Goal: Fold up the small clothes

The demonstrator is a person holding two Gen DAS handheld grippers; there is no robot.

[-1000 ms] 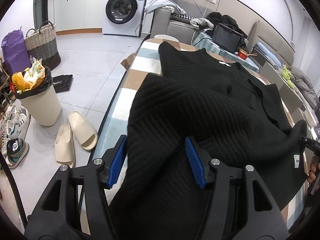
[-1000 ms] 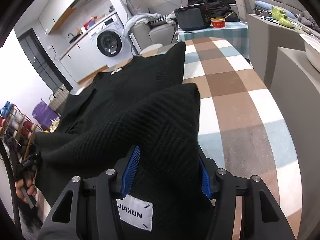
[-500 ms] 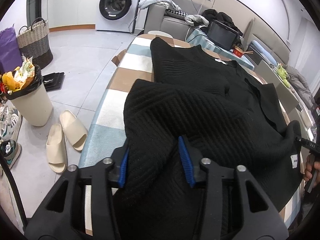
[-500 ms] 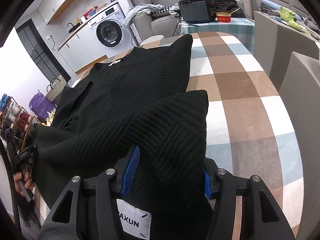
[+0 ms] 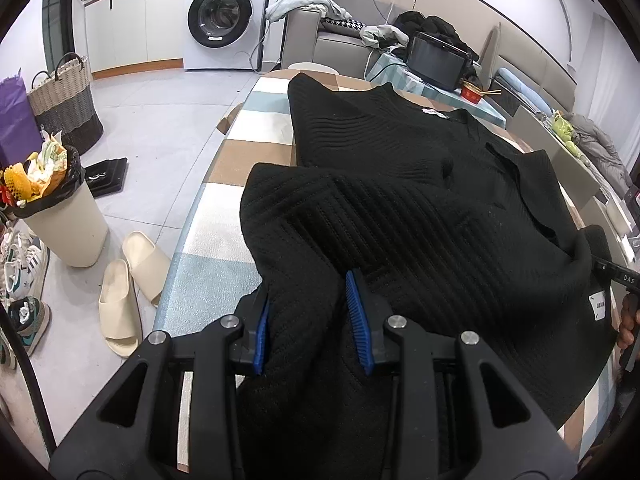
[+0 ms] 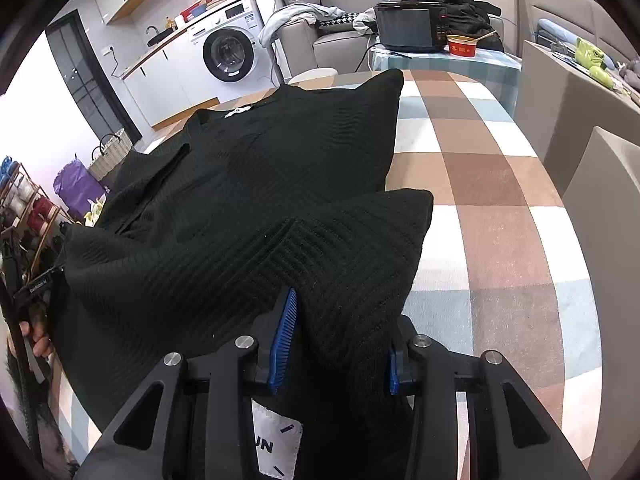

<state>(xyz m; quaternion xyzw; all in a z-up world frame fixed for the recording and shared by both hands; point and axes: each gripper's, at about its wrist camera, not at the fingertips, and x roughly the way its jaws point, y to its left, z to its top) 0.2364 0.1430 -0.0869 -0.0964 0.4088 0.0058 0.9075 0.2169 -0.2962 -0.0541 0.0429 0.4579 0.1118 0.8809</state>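
Black sweater (image 5: 420, 200) lay spread on checked desk (image 5: 224, 240), long axis running away from both tools toward collar tag (image 5: 434, 112). Left tool (image 5: 314, 316) and right tool (image 6: 334, 340) were each closing on near hem corner, cloth bunched between pads. Neither nearer; collar dead ahead.

black sweater (image 6: 260, 208) between closing hand-held gripper (image 6: 340, 336)
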